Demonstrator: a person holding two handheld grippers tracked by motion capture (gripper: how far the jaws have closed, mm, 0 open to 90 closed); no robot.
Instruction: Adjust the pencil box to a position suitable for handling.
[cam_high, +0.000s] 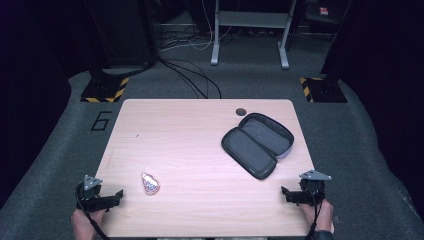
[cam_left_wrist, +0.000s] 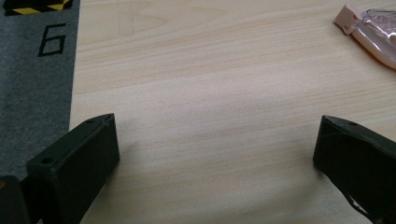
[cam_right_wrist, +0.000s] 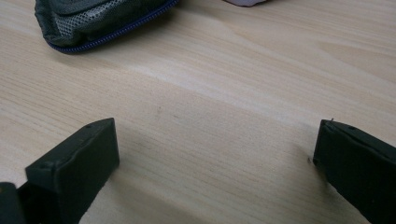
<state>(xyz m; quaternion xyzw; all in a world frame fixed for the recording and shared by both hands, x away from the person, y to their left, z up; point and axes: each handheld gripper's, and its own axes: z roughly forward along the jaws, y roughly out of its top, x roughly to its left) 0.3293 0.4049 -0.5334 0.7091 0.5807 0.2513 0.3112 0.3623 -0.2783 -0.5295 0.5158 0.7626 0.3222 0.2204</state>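
Here, at a pale wooden table (cam_high: 200, 130), a person's two hand-held grippers rest at the near corners. The left gripper (cam_high: 118, 193) sits at the near left, the right gripper (cam_high: 284, 190) at the near right, and both have their jaws spread wide with nothing between them, as each gripper view confirms with bare wood between the black jaws. A small pink-and-clear packet (cam_high: 150, 183) lies flat on the wood just beyond and to the right of the left gripper; in the left gripper view it sits at the upper right edge (cam_left_wrist: 371, 35). A dark zip case (cam_high: 257, 144) lies unzipped and folded open toward the far right of the table, its mesh lining up, well apart from the packet; its near end with the blue zip shows in the right gripper view (cam_right_wrist: 93, 21).

The work appears to be at its start: most likely the packet is to go into the open case. To do it well, the left gripper would need to swing toward the packet and come down low, since the packet lies flat and thin, and close across its narrow width rather than its length. The right gripper could steady the case's rim so that it does not slide. A slippery wrapper is the likely risk.
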